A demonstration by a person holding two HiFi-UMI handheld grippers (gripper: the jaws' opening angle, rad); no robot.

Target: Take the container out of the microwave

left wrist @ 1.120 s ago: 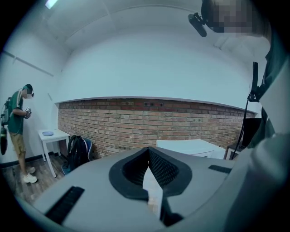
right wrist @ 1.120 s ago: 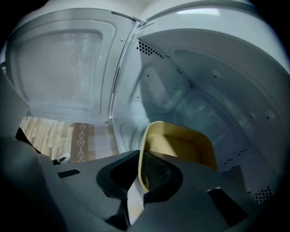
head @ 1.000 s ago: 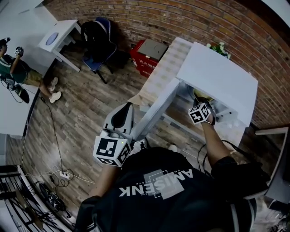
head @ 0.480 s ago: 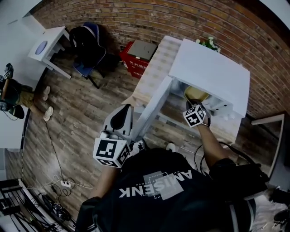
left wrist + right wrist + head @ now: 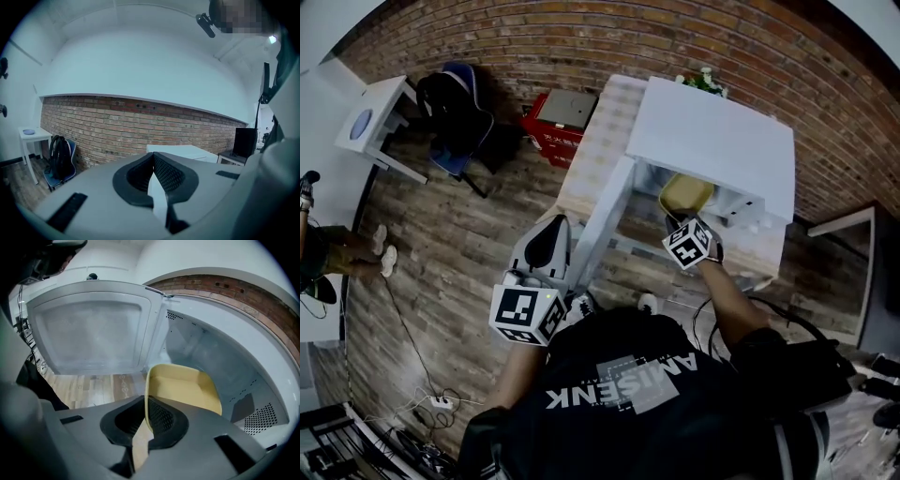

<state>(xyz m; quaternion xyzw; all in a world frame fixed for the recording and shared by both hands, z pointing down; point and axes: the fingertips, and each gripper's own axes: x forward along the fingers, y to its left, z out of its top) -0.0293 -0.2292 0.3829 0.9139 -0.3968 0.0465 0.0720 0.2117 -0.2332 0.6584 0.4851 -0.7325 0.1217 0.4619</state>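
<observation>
Right tool (image 5: pixel 146 401) pressed shut on the near left rim of the yellow container (image 5: pixel 183 386) — the thin wall stands on edge between my pads, and the tray's open hollow spreads away ahead and to the right of the tool.

From the head view the right tool (image 5: pixel 676 219) points steeply down at the mouth of the white microwave (image 5: pixel 712 141). The container (image 5: pixel 685 192) sits at the front of the cavity, half showing from under the top panel and just beyond the tool tip. I cannot tell whether its base touches the cavity floor.

The door (image 5: pixel 89 333) hangs wide open to the left of the container.

Left tool (image 5: pixel 152 161) is pressed together on nothing — pointed about level at the brick wall (image 5: pixel 140 126). From above, the left tool (image 5: pixel 551 232) is beside the door's outer edge, well apart from the container.

The microwave stands on the bench (image 5: pixel 598 150).
</observation>
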